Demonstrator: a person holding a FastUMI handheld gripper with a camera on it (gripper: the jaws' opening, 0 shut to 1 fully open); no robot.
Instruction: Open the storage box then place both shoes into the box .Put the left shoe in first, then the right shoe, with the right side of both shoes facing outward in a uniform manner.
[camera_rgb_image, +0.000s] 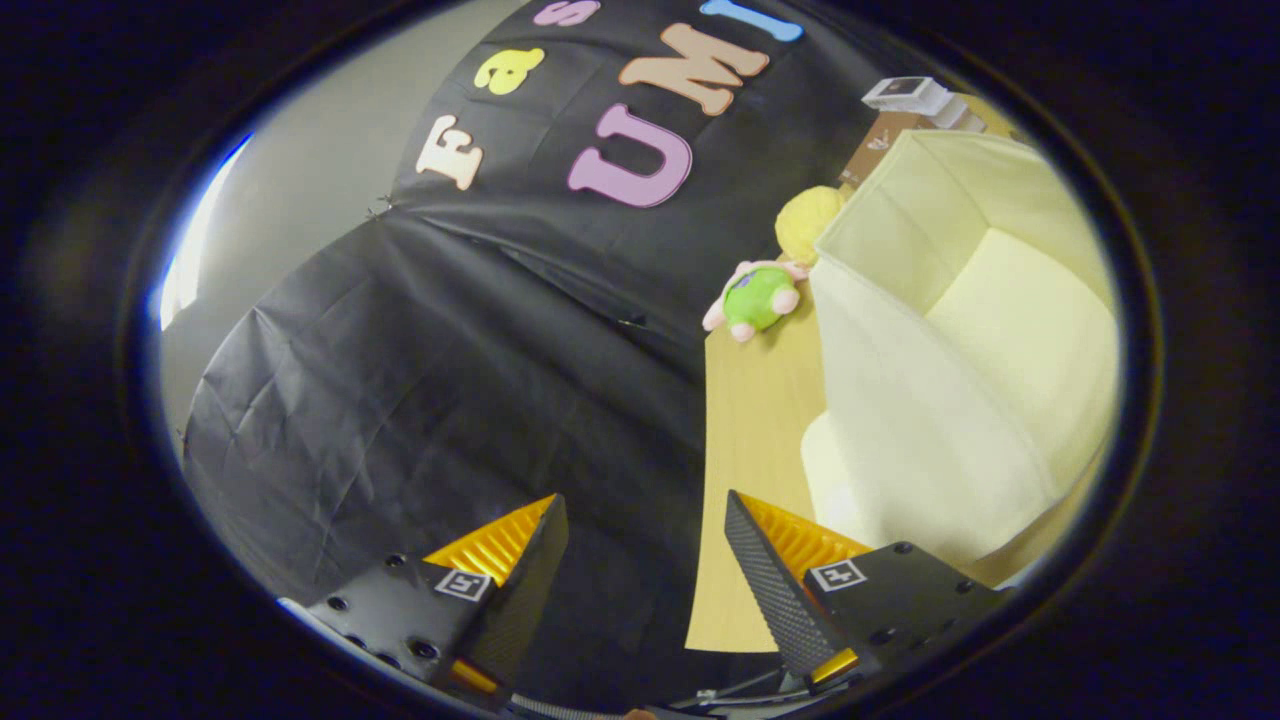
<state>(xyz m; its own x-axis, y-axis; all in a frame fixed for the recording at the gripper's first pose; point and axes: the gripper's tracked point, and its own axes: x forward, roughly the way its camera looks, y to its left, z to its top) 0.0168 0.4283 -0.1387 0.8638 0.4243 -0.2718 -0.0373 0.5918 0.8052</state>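
A: How are the jaws being held?
B: The gripper (645, 560) is being held spread, nothing pinched, tilted off the bench (750, 420).
A: And the storage box (930, 400)?
B: It is being seen beyond the jaws, already open; likely the view should be swung toward the left shoe.
A: Anything unclear?
B: The box floor is being partly hidden; a plush toy (757, 298) is lying behind.

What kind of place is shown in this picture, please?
Most likely a staged recording booth, not a lived-in room. A black cloth wall hangs behind a wooden table that carries a cream storage box and a plush toy. The gripper is open, holding nothing.
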